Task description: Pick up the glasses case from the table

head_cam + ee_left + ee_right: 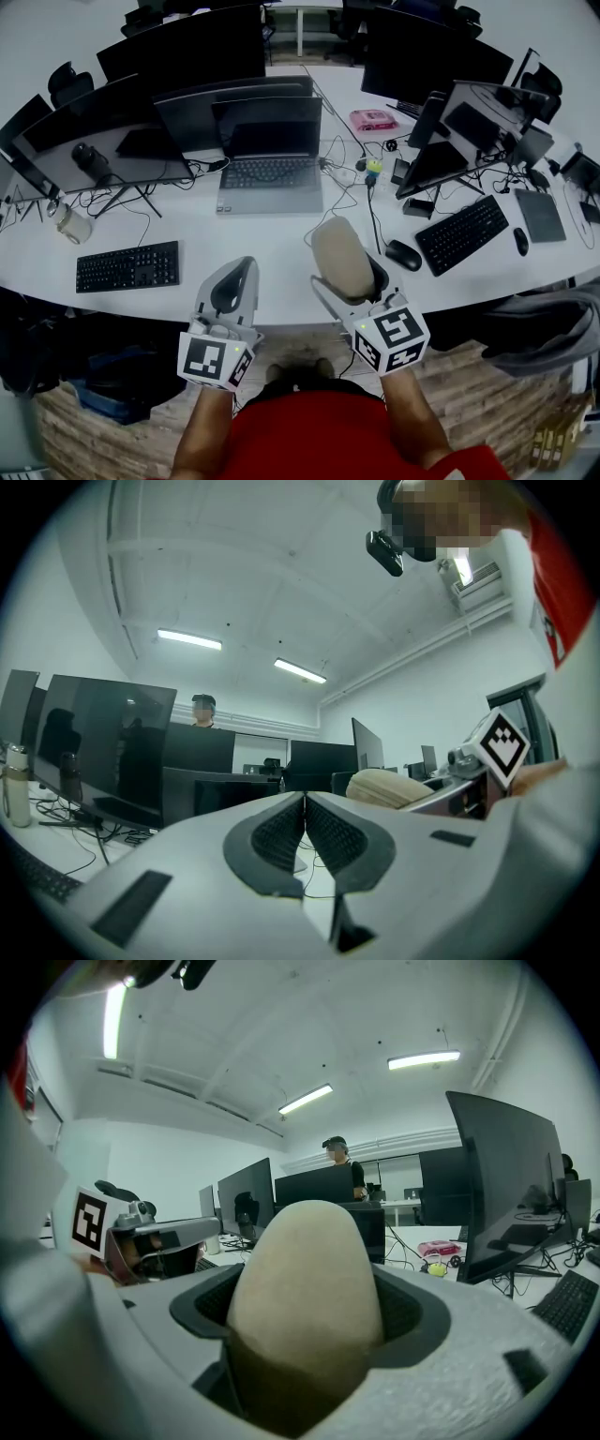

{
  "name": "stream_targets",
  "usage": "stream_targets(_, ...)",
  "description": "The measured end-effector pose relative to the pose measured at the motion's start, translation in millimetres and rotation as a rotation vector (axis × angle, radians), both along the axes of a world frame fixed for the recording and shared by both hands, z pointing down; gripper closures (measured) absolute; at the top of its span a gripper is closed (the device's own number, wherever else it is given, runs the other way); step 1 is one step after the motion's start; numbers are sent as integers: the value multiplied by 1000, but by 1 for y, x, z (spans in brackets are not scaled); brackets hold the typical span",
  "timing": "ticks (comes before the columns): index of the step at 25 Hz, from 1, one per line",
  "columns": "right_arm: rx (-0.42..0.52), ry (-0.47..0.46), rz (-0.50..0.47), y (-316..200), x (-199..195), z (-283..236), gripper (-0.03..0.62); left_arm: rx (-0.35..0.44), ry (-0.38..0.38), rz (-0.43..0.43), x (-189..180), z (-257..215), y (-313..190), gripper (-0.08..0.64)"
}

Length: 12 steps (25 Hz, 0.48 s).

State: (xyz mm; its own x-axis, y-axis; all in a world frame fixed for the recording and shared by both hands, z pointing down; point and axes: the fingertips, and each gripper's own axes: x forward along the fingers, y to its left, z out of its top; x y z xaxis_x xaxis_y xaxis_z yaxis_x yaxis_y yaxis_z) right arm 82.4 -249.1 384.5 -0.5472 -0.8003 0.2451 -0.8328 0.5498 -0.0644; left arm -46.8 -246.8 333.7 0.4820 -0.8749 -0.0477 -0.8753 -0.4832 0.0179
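A beige oval glasses case (342, 257) is held off the white table (272, 253), near its front edge, by my right gripper (349, 274), whose jaws are shut on its two sides. In the right gripper view the glasses case (305, 1297) fills the space between the black pads (420, 1312) and sticks out forward. My left gripper (234, 286) hovers beside it on the left, level, its pads (281, 832) pressed together with nothing between them. From the left gripper view the glasses case (387, 787) shows at the right.
On the table stand a laptop (270, 155), several monitors (187, 47), a black keyboard (127, 266) at left, another keyboard (461, 233) and a mouse (403, 254) at right, cables and a pink box (375, 120). A person (337, 1162) stands behind far monitors.
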Motion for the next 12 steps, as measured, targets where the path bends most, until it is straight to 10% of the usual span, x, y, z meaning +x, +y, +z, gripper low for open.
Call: stream_targets(12, -9, -8, 8, 0, 2, 2, 195, -3, 3, 7, 4, 2, -1, 549)
